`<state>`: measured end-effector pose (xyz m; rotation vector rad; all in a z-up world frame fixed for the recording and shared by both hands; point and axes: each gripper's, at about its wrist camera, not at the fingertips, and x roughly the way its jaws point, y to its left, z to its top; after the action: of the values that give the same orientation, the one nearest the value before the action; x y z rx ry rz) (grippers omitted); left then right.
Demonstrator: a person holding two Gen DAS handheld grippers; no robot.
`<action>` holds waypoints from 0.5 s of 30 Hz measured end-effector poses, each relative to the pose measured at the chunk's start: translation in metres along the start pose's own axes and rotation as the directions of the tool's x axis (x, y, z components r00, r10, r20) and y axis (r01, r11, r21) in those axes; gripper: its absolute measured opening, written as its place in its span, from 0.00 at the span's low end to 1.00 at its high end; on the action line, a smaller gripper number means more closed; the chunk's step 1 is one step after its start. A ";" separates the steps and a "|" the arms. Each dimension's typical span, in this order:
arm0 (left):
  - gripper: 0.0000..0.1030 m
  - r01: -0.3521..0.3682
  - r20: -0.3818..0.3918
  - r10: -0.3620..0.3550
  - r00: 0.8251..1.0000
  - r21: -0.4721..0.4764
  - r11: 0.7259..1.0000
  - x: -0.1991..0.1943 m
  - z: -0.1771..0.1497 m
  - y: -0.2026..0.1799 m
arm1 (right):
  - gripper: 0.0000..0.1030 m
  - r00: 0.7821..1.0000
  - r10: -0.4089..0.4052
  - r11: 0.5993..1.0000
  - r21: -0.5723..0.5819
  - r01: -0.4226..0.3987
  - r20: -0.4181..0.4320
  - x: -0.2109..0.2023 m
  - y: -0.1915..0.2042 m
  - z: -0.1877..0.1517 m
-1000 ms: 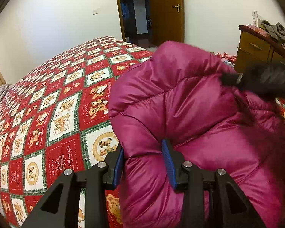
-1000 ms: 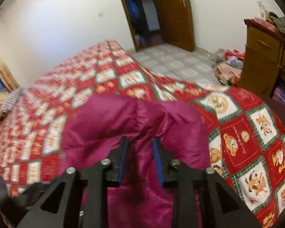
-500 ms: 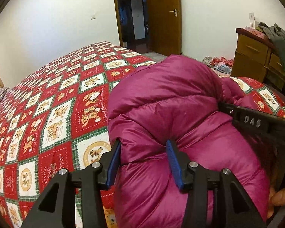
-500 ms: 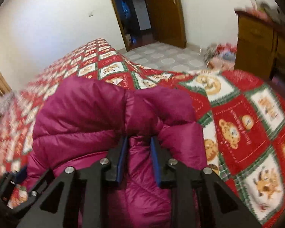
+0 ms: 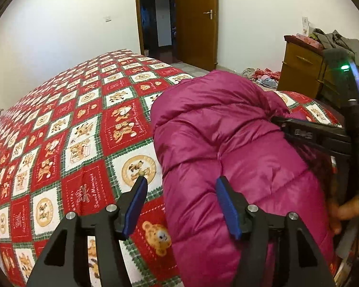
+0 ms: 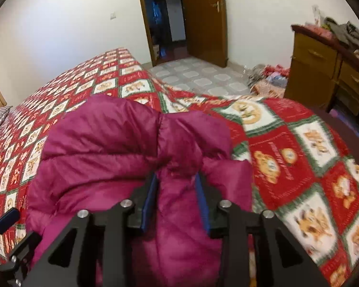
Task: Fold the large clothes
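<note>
Opening, both tilted-down claws straddle the puffy jacket, neither pinching.

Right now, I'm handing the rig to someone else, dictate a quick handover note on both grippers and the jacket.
Left gripper: jaws opening, pads off the magenta puffer jacket; only the jacket's left edge lies between them.
Right gripper: jaws opening, a ridge of jacket between the pads; whether they still pinch it is unclear.
Jacket: bundled in a puffy mound on the teddy-bear quilt, near the bed's corner.
Done: jacket looks folded over on itself and set down.
Left: probably clear both grippers, then flatten and tidy the bundle if it springs open.
</note>
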<state>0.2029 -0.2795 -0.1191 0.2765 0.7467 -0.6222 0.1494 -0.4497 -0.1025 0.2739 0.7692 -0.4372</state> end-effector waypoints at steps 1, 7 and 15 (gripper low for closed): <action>0.59 -0.006 0.000 0.006 1.000 0.003 1.000 -0.001 -0.001 -0.001 | 0.44 1.000 -0.012 1.000 -0.006 0.012 0.017 -0.009 0.001 -0.004; 0.59 -0.032 0.001 0.032 0.999 0.016 0.999 -0.010 -0.001 -0.003 | 0.44 0.997 -0.051 0.999 -0.015 0.052 0.053 -0.048 0.007 -0.026; 0.60 -0.063 0.025 0.062 0.998 0.027 0.998 -0.028 -0.017 -0.005 | 0.44 0.999 -0.009 0.998 0.067 0.006 0.041 -0.077 -0.001 -0.069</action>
<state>0.1745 -0.2639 -0.1113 0.3162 0.7041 -0.5763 0.0574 -0.4020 -0.0946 0.3235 0.7164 -0.4750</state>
